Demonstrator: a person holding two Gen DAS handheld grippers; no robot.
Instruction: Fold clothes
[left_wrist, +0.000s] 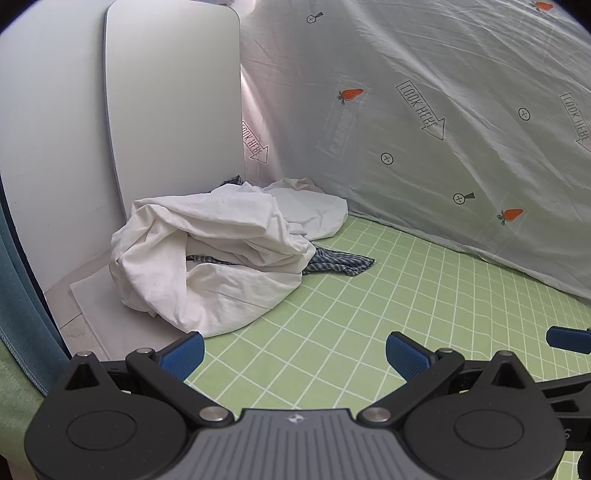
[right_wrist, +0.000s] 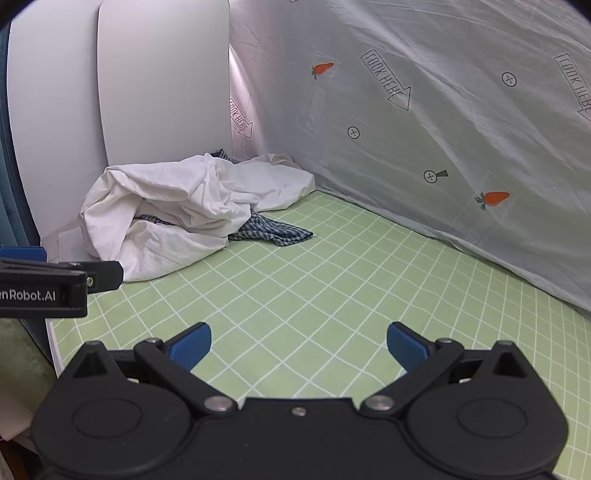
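Left wrist view: your left gripper (left_wrist: 294, 354) hangs over the green grid mat (left_wrist: 388, 295), blue fingers (left_wrist: 184, 352) spread apart, holding nothing. A crumpled white garment (left_wrist: 207, 251) lies at the mat's far left edge against the white panel (left_wrist: 173, 92); a blue checked cloth (left_wrist: 340, 262) pokes out from under it. The printed sheet (left_wrist: 443, 110) closes off the right side. Open mat lies between gripper and pile.

Right wrist view: your right gripper (right_wrist: 299, 345) hovers likewise, fingers parted and empty. White garment (right_wrist: 173, 210) far left, checked cloth (right_wrist: 277, 230) beside it; the left gripper (right_wrist: 59, 280) enters at the left edge.
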